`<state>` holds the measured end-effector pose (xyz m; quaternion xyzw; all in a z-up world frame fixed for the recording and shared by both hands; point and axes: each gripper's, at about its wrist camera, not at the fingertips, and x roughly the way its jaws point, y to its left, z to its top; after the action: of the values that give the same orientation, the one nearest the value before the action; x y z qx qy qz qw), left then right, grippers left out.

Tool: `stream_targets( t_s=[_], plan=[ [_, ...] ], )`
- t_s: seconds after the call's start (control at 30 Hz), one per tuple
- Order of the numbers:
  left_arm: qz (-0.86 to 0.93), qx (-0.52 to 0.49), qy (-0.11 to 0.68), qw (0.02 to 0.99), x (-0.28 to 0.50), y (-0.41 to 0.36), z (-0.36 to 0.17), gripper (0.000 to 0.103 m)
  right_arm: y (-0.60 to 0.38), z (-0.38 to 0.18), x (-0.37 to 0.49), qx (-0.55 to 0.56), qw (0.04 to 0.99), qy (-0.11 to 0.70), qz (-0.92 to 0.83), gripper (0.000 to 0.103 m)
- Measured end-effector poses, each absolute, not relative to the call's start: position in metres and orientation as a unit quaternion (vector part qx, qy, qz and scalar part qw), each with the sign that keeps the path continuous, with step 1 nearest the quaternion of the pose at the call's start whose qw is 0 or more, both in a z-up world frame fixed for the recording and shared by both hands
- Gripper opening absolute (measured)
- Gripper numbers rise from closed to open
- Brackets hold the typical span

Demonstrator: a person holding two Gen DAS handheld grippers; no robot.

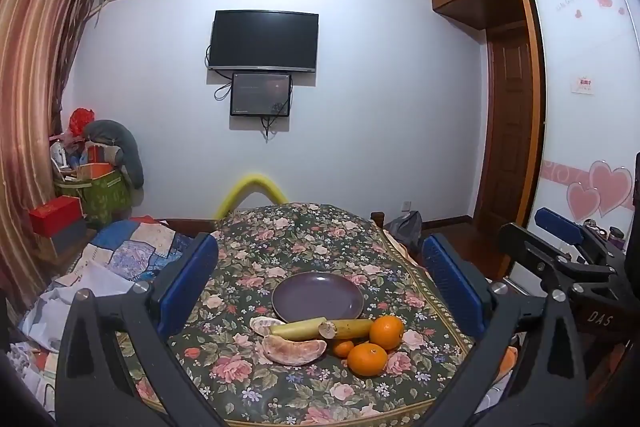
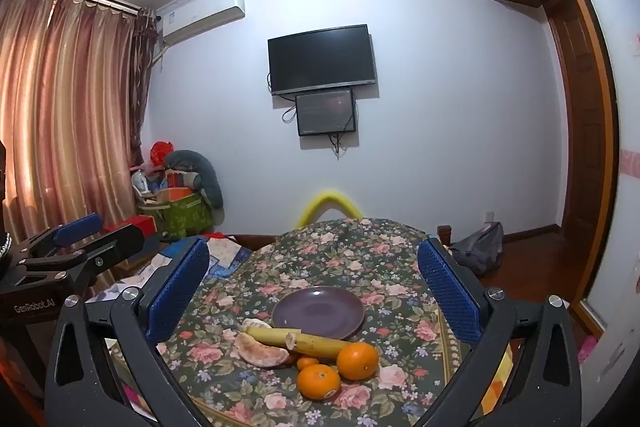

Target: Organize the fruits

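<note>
Both tools, left tool (image 1: pixel 320 263) and right tool (image 2: pixel 314 269), spread wide, empty. Peeled pomelo segment (image 1: pixel 294 350) soft, tears easily: pinch gently mid-body. Oranges (image 1: pixel 367 359) firm, roll.

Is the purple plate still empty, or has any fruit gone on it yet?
Empty. The purple plate shows a bare surface in both views; the bananas and oranges lie on the floral cloth in front of it.

Both wrist views look forward, slightly downward, from near the floral-clothed table (image 1: pixel 304 251); the left sits left of the right. Shared: round purple ceramic plate (image 1: pixel 318 297), wall-mounted black television (image 2: pixel 322 59).
</note>
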<state>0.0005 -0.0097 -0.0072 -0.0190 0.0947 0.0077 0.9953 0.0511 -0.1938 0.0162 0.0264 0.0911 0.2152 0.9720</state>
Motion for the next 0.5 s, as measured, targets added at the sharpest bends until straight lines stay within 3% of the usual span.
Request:
stream_targets(
  t_s=[0.5],
  plan=[
    [0.003, -0.025, 0.098, 0.995, 0.0052, -0.0016, -0.0066, 0.103, -0.1943, 0.0142, 0.0562, 0.023, 0.971, 0.096, 0.216, 0.103]
  ],
)
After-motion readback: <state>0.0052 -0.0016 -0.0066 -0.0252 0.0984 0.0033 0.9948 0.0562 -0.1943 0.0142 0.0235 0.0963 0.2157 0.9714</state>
